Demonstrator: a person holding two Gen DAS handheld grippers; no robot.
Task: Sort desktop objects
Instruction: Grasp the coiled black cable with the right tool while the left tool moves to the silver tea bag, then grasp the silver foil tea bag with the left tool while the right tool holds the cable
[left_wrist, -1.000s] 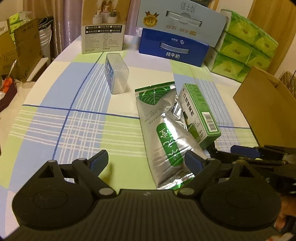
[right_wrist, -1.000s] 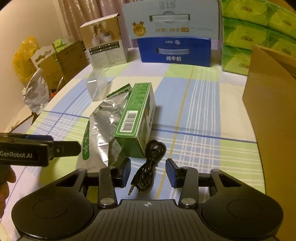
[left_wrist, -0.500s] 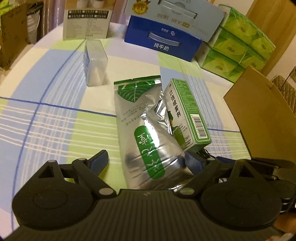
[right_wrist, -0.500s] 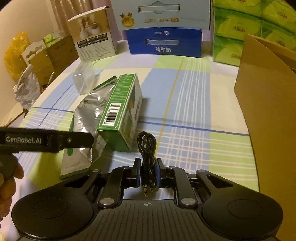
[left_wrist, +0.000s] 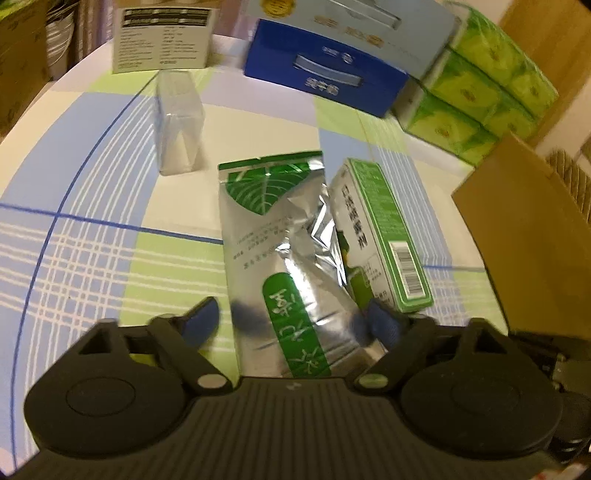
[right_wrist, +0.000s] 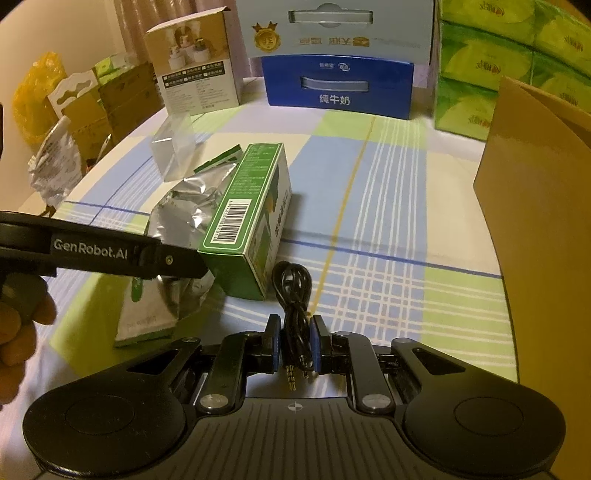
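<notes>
A silver and green foil pouch (left_wrist: 291, 254) lies on the checked tablecloth with a green carton (left_wrist: 380, 236) leaning against its right side. My left gripper (left_wrist: 295, 321) is open, its blue pads on either side of the pouch's near end. In the right wrist view the pouch (right_wrist: 177, 206) and carton (right_wrist: 247, 218) lie left of centre, and the left gripper (right_wrist: 177, 262) reaches in over the pouch. My right gripper (right_wrist: 294, 338) is shut on a coiled black audio cable (right_wrist: 293, 284), its plugs sticking out behind the pads.
A clear plastic box (left_wrist: 179, 122) stands beyond the pouch. A blue milk carton case (right_wrist: 338, 85), a white product box (right_wrist: 195, 62) and green tissue packs (right_wrist: 491, 62) line the back. A brown cardboard box (right_wrist: 543, 221) stands at the right edge.
My right gripper closed on the black cable. My left gripper moved forward and right until its open pads straddle the pouch's near end.
</notes>
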